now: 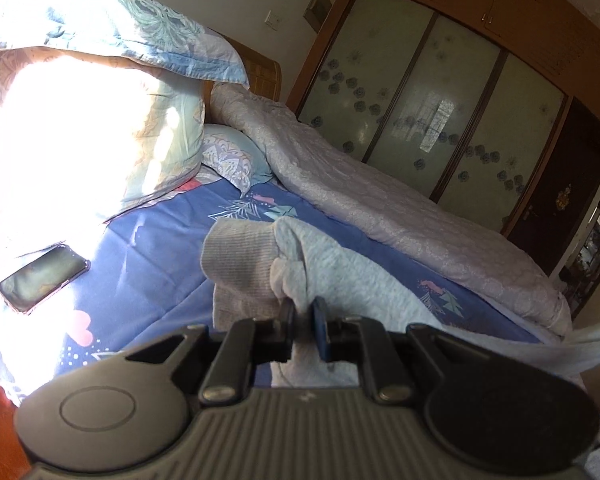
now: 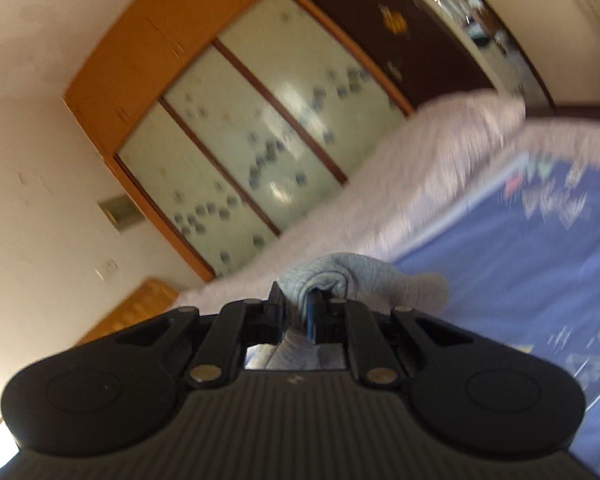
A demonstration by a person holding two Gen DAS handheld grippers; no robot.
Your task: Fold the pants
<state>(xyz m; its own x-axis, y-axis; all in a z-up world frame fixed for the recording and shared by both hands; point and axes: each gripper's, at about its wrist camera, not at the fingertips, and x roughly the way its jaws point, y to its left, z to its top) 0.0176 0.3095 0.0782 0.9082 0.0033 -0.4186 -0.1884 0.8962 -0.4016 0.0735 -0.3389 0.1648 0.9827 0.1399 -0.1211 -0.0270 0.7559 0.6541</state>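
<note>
The pants [image 1: 340, 268] are pale grey fleece with a ribbed beige cuff [image 1: 240, 260]. In the left wrist view they lie over the blue patterned bed sheet [image 1: 152, 248], and my left gripper [image 1: 302, 316] is shut on a bunched fold right beside the cuff. In the right wrist view, which is blurred and tilted, my right gripper [image 2: 300, 304] is shut on another bunch of the same grey pants [image 2: 340, 276], held up above the bed sheet [image 2: 520, 280]. The cloth hangs down between and below the fingers in both views.
A phone [image 1: 42, 278] lies on the sheet at the left. Stacked pillows [image 1: 100, 120] stand at the bed's head, and a lilac quilt [image 1: 380, 200] is heaped along the far side. A wardrobe with frosted sliding doors [image 1: 440, 100] is behind the bed.
</note>
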